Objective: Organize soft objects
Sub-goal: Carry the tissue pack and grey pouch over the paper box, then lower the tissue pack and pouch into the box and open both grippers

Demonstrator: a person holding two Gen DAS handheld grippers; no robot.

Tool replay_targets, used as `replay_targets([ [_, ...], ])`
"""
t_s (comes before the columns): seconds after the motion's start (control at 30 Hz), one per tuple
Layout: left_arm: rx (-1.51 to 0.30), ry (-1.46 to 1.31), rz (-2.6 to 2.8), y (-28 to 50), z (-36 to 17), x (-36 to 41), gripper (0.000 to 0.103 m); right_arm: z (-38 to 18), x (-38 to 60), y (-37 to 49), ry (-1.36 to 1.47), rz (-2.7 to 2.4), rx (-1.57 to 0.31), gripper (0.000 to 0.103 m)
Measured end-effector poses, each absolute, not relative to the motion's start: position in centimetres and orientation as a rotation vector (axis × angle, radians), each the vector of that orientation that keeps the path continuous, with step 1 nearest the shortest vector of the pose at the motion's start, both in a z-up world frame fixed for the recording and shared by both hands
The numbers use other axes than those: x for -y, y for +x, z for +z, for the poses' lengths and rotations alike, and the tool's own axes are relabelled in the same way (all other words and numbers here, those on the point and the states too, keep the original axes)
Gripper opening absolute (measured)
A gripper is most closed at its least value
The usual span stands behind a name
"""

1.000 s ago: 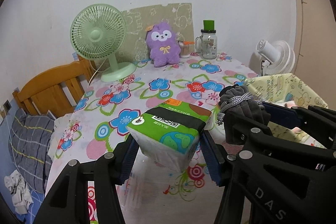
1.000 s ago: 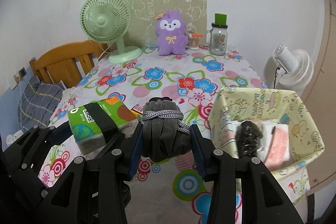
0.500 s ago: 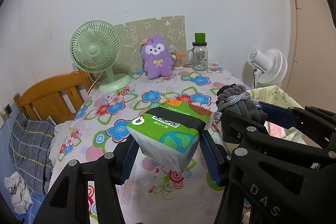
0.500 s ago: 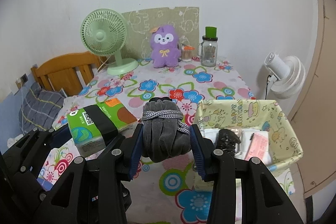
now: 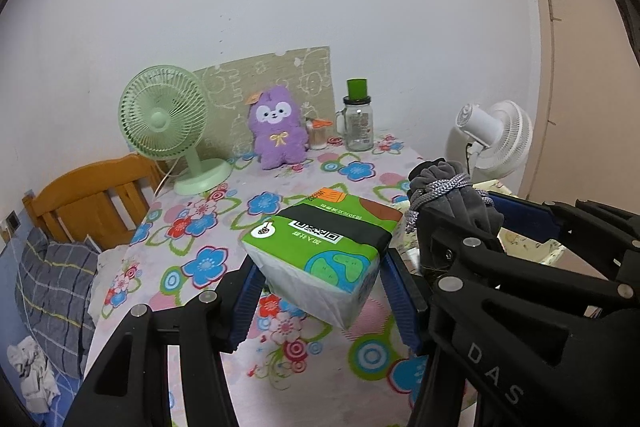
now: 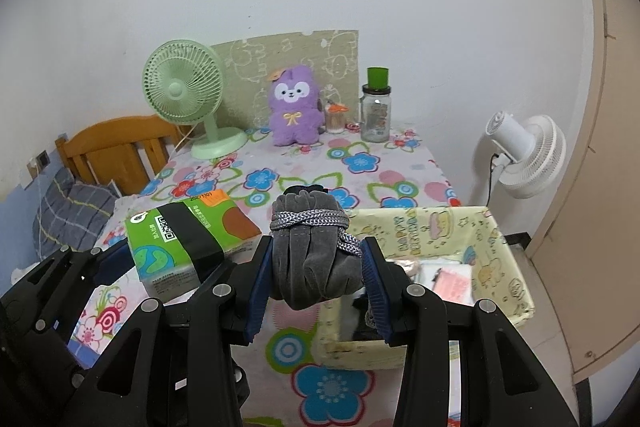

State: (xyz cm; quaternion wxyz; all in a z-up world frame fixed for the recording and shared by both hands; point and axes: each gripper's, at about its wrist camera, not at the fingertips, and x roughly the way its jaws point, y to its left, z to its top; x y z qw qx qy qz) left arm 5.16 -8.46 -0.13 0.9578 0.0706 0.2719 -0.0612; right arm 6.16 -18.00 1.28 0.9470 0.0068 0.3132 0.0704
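At the far left I see a wooden chair [image 6: 120,147] with a plaid cloth [image 6: 72,207] below it, beside the table [image 6: 360,183] with its flowered cover. At the back of the table stands a green fan [image 6: 184,95], then a purple plush [image 6: 294,107] leaning on a patterned board [image 6: 292,67], a small cup [image 6: 336,119] just beside it, and a jar [image 6: 376,115] with a green lid.

My left gripper [image 5: 320,291] is clamped on a tissue pack [image 5: 320,251], its blue pads pressing both sides, and the pack hangs in the air above the table, tilted with one corner down. Just right of it, my right gripper [image 6: 316,275] is closed on a grey pouch [image 6: 312,247] tied with a braided cord; the pouch sits upright between the pads, above the table's near edge and the left rim of the basket [image 6: 500,247]. The basket, yellow with cartoon print, holds some white and pink things and something dark I cannot make out. A white fan [image 6: 524,155] stands on the floor at far right.
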Motion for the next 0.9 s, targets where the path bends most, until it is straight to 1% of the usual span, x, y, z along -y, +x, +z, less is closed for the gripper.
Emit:
replay_targets([
  [0.4,-0.551,0.166,-0.188,6.8,-0.2,12.6,0.06,1.0,22.1,7.6,0.038,0.085,-0.642,0.047],
  [0.9,-0.593,0.202,-0.271,10.6,-2.1,17.1,0.06,-0.9,26.6,10.5,0.076,0.013,-0.684,0.047],
])
